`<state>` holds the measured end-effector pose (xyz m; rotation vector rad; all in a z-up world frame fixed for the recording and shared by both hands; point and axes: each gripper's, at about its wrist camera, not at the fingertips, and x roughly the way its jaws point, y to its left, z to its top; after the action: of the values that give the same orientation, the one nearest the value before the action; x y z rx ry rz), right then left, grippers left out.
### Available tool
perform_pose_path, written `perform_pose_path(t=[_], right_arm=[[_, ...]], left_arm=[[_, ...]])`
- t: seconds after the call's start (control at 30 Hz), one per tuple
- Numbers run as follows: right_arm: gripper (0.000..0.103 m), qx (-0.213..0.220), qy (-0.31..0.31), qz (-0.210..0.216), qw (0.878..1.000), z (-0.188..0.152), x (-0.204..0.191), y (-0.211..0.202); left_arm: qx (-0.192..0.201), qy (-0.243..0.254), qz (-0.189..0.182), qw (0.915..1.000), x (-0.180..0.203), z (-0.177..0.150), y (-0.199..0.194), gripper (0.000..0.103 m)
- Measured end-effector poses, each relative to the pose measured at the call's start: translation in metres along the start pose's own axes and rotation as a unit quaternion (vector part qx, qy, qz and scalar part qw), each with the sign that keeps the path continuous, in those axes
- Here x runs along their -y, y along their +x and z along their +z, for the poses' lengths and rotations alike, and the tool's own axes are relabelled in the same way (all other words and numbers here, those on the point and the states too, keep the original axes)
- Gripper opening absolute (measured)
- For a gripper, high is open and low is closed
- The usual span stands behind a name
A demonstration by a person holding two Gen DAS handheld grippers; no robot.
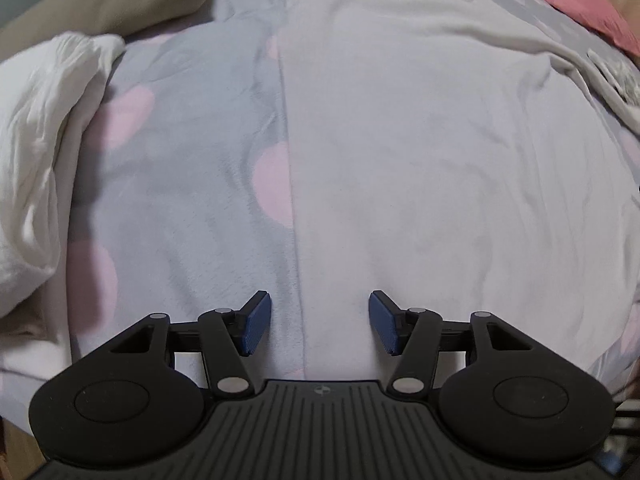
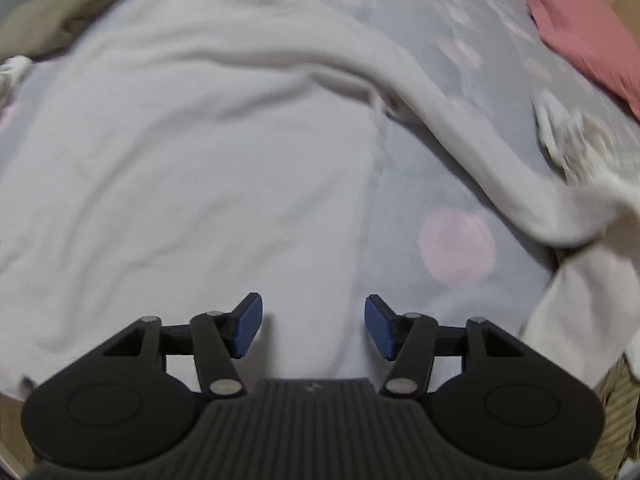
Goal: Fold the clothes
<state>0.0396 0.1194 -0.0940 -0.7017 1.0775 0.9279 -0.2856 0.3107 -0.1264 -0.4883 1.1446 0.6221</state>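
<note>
A pale lilac-white garment (image 1: 440, 152) lies spread flat on a grey bedspread with pink dots (image 1: 184, 168). In the left wrist view its straight left edge runs down the middle, and my left gripper (image 1: 320, 322) hovers over that edge near the hem, open, with nothing between its blue pads (image 1: 256, 322). In the right wrist view the same garment (image 2: 192, 152) fills the left half, and a long sleeve (image 2: 472, 128) trails off to the right. My right gripper (image 2: 314, 326) is open above the garment's right edge, pads empty.
A crumpled white cloth (image 1: 44, 160) lies at the left, an olive-brown garment (image 1: 116, 0) at the far left corner, a pink-red cloth (image 2: 580, 28) at the far right. More light clothes (image 2: 580, 148) and a striped fabric (image 2: 620, 412) sit at the right.
</note>
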Motion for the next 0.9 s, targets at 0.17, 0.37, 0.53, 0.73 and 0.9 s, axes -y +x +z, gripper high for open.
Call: perform_pose_path(t=[0.17, 0.37, 0.53, 0.73, 0.9], right_arm=[[0.053, -0.048, 0.095, 0.043, 0.993, -0.012, 0.028, 0.025], [0.008, -0.034, 0.085, 0.077, 0.993, -0.014, 0.025, 0.008], [0.007, 0.002, 0.07, 0.057, 0.996, -0.012, 0.034, -0.026], [0.007, 0.029, 0.081, -0.018, 0.996, -0.009, 0.06, -0.042], [0.007, 0.028, 0.082, -0.094, 0.992, -0.014, 0.088, -0.036]], left_arm=[[-0.001, 0.015, -0.019, 0.9997, 0.005, 0.0, -0.001, 0.019], [0.014, 0.033, -0.021, 0.9991, 0.013, 0.005, -0.011, 0.006], [0.056, 0.036, -0.049, 0.9966, 0.018, 0.012, -0.043, 0.006], [0.082, 0.065, -0.123, 0.9869, 0.044, 0.015, -0.059, 0.007], [0.07, 0.088, -0.139, 0.9839, 0.055, 0.012, -0.054, 0.027]])
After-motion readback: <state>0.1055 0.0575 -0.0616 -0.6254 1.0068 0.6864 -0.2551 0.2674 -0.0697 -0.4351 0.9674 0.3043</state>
